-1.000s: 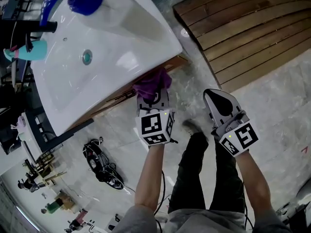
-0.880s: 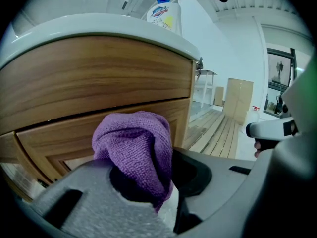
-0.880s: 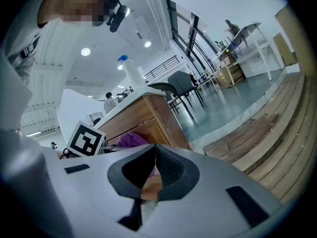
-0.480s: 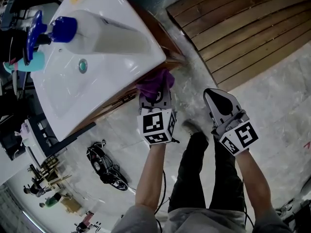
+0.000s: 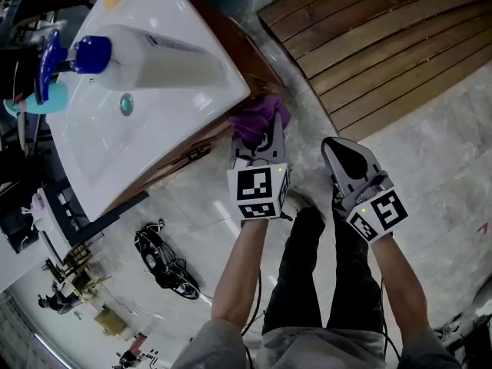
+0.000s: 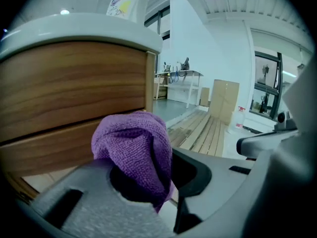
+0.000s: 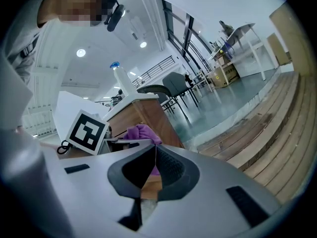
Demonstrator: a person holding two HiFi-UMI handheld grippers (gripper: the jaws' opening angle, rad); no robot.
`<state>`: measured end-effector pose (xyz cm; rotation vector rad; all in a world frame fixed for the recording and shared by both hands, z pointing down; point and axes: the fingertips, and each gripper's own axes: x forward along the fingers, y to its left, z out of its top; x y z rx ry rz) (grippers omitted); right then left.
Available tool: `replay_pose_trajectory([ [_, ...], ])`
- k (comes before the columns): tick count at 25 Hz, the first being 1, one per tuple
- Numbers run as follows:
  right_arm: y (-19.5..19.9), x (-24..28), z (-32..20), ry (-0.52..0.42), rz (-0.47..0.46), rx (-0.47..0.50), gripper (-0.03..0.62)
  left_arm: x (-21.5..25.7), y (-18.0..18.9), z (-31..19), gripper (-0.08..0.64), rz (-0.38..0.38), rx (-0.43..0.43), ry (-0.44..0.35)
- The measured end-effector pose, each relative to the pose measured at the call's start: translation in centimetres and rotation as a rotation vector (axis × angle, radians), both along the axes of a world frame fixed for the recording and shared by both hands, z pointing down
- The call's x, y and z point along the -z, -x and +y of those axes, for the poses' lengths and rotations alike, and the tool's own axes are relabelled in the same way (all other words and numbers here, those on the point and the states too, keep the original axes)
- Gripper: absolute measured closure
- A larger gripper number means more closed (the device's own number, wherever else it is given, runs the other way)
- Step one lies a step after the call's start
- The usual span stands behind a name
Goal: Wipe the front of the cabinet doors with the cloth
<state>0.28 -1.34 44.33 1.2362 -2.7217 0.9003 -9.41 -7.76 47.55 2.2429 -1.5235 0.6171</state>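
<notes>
Shifted the purple cloth [image 5: 261, 117], clamped in the left gripper [image 5: 257, 134], rightward along the cabinet front [image 6: 74, 81] over the last second. Now reaches the cabinet's right corner, beneath the washbasin rim [image 5: 237, 97].

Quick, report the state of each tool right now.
Left tool: closed on the purple cloth.
Right tool: closed, holding nothing.
</notes>
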Motion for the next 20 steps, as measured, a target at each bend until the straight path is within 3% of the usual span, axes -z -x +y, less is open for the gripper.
replay_pose_trajectory([
  [7,-0.4,-0.2,0.6,0.003,0.01,0.005,0.581,0.4,-2.1,0.1,0.483,0.063,-0.024,-0.022],
  [13,0.5,-0.6,1.5,0.007,0.017,0.022,0.581,1.8,-3.8,1.4,0.483,0.091,-0.093,-0.069],
  [20,2.1,-1.2,2.5,0.013,0.021,0.038,0.581,1.8,-2.5,3.4,0.483,0.114,-0.091,-0.076],
])
